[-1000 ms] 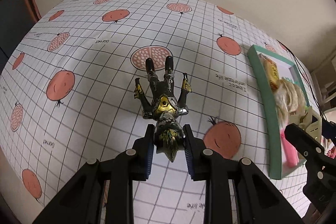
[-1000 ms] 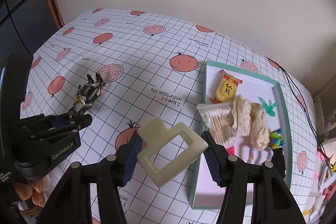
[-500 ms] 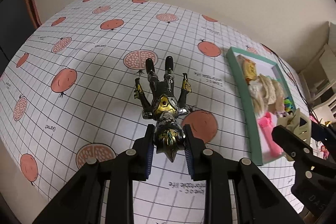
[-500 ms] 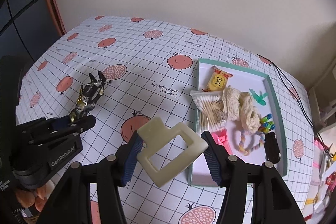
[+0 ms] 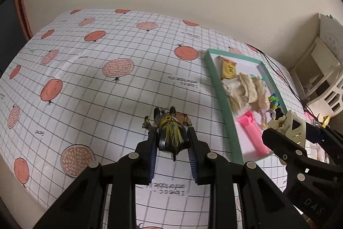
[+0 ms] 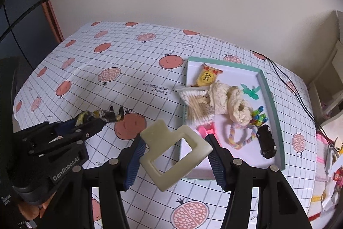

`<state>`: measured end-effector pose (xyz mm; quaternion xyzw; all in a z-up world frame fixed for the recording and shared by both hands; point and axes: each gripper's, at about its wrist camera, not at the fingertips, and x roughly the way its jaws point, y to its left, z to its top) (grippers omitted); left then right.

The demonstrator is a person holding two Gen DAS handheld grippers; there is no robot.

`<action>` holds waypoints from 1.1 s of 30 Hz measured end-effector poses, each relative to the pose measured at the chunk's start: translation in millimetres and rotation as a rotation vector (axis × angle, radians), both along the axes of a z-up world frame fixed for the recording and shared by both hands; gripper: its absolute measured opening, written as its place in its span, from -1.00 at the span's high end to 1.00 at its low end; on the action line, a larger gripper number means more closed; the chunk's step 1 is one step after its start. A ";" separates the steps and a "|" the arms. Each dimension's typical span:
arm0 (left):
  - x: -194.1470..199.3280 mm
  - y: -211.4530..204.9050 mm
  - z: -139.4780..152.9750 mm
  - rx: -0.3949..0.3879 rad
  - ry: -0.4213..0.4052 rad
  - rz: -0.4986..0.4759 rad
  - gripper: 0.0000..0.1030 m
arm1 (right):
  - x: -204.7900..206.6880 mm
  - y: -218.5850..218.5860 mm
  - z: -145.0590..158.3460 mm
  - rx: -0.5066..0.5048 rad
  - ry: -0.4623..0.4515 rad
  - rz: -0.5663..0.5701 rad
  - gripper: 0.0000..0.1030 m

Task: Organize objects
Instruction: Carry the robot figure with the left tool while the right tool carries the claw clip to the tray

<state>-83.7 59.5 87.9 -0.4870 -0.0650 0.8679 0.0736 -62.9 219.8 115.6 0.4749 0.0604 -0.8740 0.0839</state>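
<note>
Black-and-gold toy action figure (image 5: 171, 135) sits clamped by its head end between the blue-padded fingers of the left gripper (image 5: 172, 156), raised above the desk (image 5: 90, 87) with its grid-and-pomegranate cloth, legs pointing away from the camera. The right gripper (image 6: 174, 156) is closed on a cream-coloured rectangular plastic hair claw clip (image 6: 174, 152), held tilted near the front left corner of the teal-rimmed shallow tray (image 6: 271, 100). Inside the tray lie a yellow snack packet (image 6: 208, 77), a bag of cotton swabs (image 6: 196, 102), a cream knitted scrunchie (image 6: 230, 103), a pink clip (image 6: 206, 129) and a small black object (image 6: 265, 141).
</note>
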 end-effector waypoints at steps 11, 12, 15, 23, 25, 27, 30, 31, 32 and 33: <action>1.8 24.9 2.7 0.030 0.013 -0.039 0.47 | -0.9 38.3 -5.7 0.006 -0.019 -0.065 -0.17; 2.1 26.5 3.1 0.033 0.015 -0.040 0.47 | -2.0 41.5 -6.4 0.006 -0.021 -0.070 -0.17; 3.4 30.0 5.3 0.056 0.028 -0.044 0.47 | -3.0 52.6 -8.7 0.002 -0.031 -0.090 -0.17; 8.7 50.4 13.7 0.099 0.082 -0.091 0.47 | -4.9 83.0 -15.8 -0.004 -0.054 -0.153 -0.17; 10.1 60.4 14.6 0.104 0.092 -0.105 0.47 | -6.6 89.6 -17.9 0.001 -0.058 -0.166 -0.17; 11.2 69.3 14.8 0.110 0.100 -0.117 0.47 | -7.6 99.9 -20.4 0.002 -0.066 -0.191 -0.17; 13.8 86.5 15.3 0.110 0.114 -0.150 0.47 | -9.3 113.2 -23.3 -0.011 -0.077 -0.223 -0.17; 14.1 91.8 15.2 0.107 0.119 -0.156 0.47 | -10.2 119.5 -25.0 -0.020 -0.082 -0.239 -0.17; 14.7 97.1 15.2 0.104 0.124 -0.166 0.47 | -10.8 123.3 -26.3 -0.024 -0.085 -0.249 -0.17; 15.0 102.5 14.7 0.102 0.127 -0.176 0.47 | -11.6 128.7 -28.2 -0.032 -0.090 -0.262 -0.17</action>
